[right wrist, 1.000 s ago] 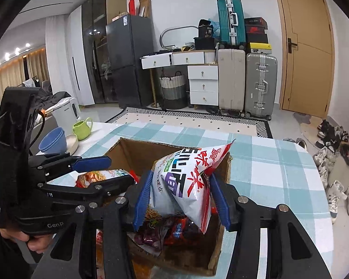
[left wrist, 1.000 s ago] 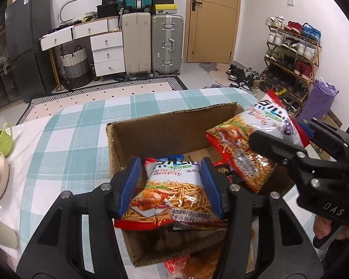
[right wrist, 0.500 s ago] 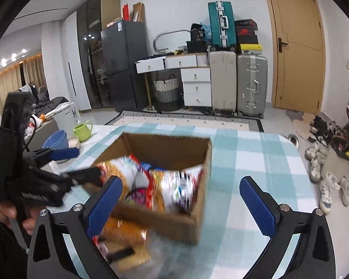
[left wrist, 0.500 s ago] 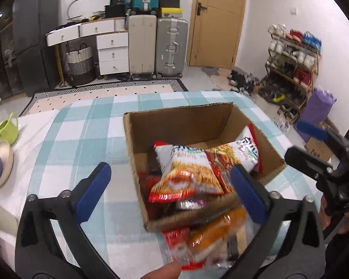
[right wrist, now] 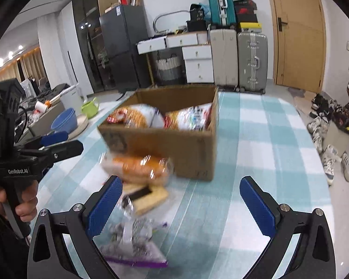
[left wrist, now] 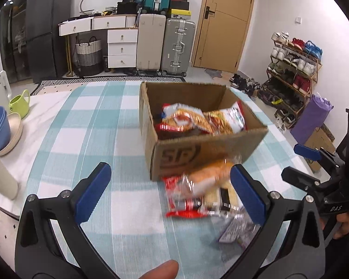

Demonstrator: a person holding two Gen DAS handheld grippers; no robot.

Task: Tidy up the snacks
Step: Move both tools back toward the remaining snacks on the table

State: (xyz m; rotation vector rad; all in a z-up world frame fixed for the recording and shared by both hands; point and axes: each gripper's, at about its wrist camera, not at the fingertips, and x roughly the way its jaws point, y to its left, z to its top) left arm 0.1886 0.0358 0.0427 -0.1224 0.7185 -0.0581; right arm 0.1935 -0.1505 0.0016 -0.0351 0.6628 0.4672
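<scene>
A cardboard box (left wrist: 221, 153) stands on the checked tablecloth and holds two red and white noodle snack bags (left wrist: 186, 118) (left wrist: 228, 118). It also shows in the right wrist view (right wrist: 190, 153), with both bags (right wrist: 142, 116) (right wrist: 190, 118) inside. Loose snacks lie on the table in front of the box: an orange bag (left wrist: 209, 179), a red packet (left wrist: 183, 207), a purple packet (right wrist: 132, 241). My left gripper (left wrist: 169, 195) is open and empty, back from the box. My right gripper (right wrist: 181, 204) is open and empty, also pulled back.
Blue and beige bowls (left wrist: 0, 130), a green cup (left wrist: 19, 103) and a beige tumbler (left wrist: 0, 176) stand at the table's left edge. The checked tablecloth (left wrist: 86, 139) lies around the box. Suitcases, drawers, a door and a shoe rack stand beyond the table.
Both grippers let go of their noodle bags into the box, opened wide and pulled back and up. The loose snacks in front of the box came into view.
</scene>
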